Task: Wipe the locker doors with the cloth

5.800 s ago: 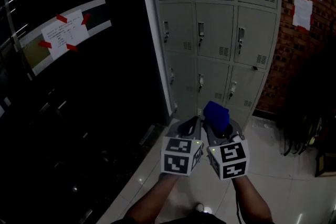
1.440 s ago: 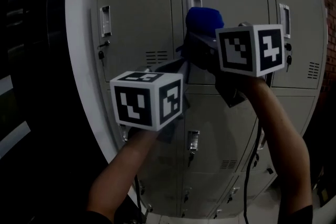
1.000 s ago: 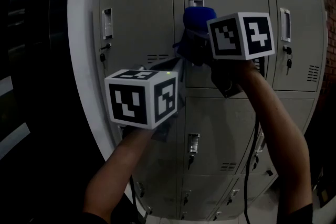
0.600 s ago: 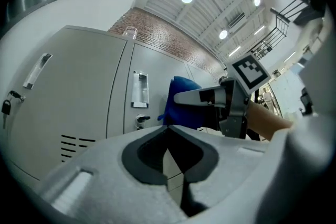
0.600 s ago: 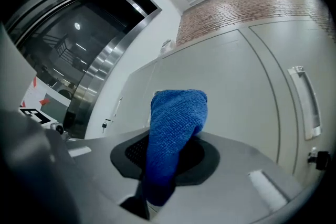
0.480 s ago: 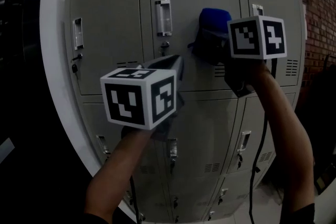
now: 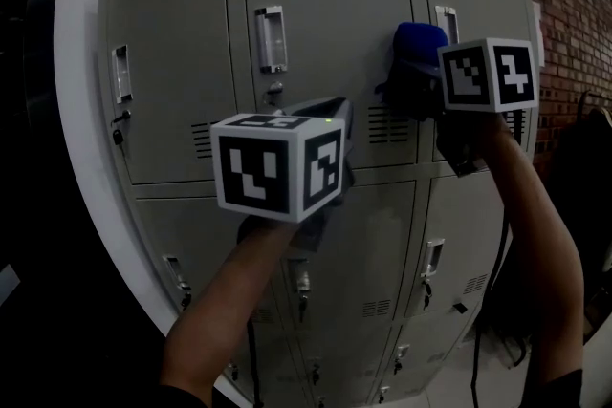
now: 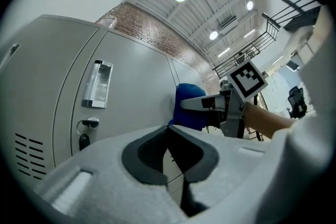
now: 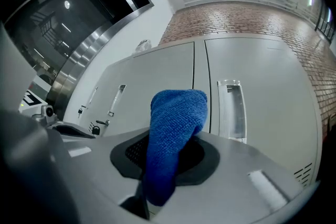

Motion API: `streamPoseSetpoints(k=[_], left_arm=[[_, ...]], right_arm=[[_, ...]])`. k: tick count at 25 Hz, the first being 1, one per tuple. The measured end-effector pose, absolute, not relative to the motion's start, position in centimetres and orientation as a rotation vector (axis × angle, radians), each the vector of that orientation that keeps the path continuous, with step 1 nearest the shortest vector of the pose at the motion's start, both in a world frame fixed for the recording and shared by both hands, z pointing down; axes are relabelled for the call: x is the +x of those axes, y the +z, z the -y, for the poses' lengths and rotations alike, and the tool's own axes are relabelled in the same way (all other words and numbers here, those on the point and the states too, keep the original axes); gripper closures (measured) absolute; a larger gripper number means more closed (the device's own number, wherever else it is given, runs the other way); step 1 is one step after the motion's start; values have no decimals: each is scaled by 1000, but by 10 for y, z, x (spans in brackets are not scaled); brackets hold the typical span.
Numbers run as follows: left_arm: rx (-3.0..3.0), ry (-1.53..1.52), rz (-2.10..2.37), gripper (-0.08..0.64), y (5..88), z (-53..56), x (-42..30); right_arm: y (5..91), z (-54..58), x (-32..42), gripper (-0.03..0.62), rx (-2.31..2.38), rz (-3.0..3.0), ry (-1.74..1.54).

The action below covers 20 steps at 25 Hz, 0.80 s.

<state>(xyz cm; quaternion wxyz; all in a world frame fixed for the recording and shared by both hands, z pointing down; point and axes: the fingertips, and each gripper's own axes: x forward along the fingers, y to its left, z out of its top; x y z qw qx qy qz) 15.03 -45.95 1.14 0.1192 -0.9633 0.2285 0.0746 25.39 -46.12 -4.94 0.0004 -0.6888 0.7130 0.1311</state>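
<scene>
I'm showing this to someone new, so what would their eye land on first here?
The bright blue cloth stands out most, clamped in the right gripper and held up at the top row of grey locker doors. Next comes the left gripper, lower and in the middle of the head view, its jaws shut on nothing.

Lockers (image 7: 325, 33) far ahead, column (image 7: 76, 110) on their left, brick wall (image 7: 574, 5) on their right. Right tongs (image 7: 409, 83) hold cloth (image 7: 418, 41) at the seam between the upper middle and right doors. Left tongs (image 7: 327, 115) lower left, before the middle door.
</scene>
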Motion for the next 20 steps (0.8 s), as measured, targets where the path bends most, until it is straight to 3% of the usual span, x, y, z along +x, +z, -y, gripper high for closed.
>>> streamPoseSetpoints(k=[4, 8, 13, 20], left_arm=[[-2825, 174, -638, 558, 13, 460, 153], [-2807, 153, -623, 558, 5, 457, 140], [-2774, 173, -702, 558, -14, 462, 98], [-2710, 179, -856, 558, -41, 480, 46]], right_arm=[[-55, 457, 239, 506, -2123, -2255, 458], [-74, 449, 179, 506, -1955, -2361, 584], [-93, 469, 97, 505, -1787, -2525, 669], [-120, 517, 44, 505, -1757, -2602, 627]])
